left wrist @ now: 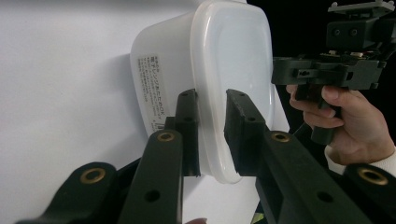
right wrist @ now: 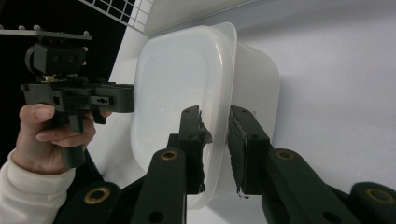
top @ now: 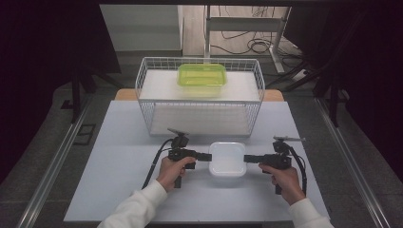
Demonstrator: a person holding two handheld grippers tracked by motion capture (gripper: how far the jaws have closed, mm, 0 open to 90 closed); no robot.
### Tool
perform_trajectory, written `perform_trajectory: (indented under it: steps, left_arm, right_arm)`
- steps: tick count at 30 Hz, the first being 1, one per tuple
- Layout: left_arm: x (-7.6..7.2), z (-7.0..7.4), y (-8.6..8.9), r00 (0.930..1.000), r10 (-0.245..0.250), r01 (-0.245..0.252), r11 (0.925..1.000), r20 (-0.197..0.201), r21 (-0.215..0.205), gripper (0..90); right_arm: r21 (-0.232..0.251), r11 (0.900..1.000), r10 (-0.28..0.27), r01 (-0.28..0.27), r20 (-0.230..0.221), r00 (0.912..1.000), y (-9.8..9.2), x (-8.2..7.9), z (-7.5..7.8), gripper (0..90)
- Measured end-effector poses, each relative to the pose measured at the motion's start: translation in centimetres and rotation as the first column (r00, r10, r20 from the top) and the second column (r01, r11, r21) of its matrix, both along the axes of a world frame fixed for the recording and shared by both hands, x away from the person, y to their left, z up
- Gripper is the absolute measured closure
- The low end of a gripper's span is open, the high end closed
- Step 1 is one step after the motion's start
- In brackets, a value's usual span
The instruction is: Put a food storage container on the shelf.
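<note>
We hold 2 grippers at a white container (top: pixel 227 159) that stands on the light table (top: pixel 119 166), in front of a white wire basket (top: pixel 199 97). In the basket lies a green container (top: pixel 202 75), well apart from our work.

From the high view, the left gripper (top: pixel 207 156) comes to the left side of the white container and the right gripper (top: pixel 247 158) comes to its right side, so the container sits between the 2 grippers. The left hand (top: pixel 171 172) and the right hand (top: pixel 285 179) hold the handles near the front edge of the table.

In the left gripper view, the rim of the white container passes between the 2 fingers (left wrist: pixel 189 126). 1 finger lies on the outer wall, next to a printed label (left wrist: pixel 152 93), and the other finger lies on the inner side. The fingers are clenched on this rim.

In the right gripper view, we see the same on the opposite side: the rim passes between the 2 fingers (right wrist: pixel 245 149), 1 inside the container and 1 on the outer wall. These fingers sit very close on the rim, and they seem to grasp it.
</note>
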State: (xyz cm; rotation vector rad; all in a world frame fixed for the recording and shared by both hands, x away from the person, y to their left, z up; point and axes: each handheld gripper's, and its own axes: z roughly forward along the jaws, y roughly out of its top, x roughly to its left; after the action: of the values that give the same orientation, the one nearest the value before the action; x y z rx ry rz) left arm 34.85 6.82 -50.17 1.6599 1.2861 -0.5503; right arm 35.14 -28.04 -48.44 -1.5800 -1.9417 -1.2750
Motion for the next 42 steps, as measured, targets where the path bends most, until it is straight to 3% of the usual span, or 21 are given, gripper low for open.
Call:
perform_trajectory:
  steps: [4,21,42]
  left_arm:
    - [-0.3,0.2,0.3,0.9998,-0.006,0.006,1.0,0.017,-0.002,79.2]
    - [-1.0,1.2,0.7,0.9945,-0.008,0.005,0.9995,0.104,0.03,79.6]
    - [-2.1,4.2,2.0,0.9838,0.007,-0.011,0.9996,0.179,0.026,79.8]
  right_arm:
    - [0.002,1.0,0.004,-0.004,0.02,0.9998,0.1,-0.2,0.3,78.1]
    - [-0.072,0.996,0.054,-0.045,0.126,0.9906,0.9,-0.9,1.7,78.7]
    - [-0.073,0.996,0.065,-0.05,0.224,0.9723,2.3,-1.6,3.9,78.2]
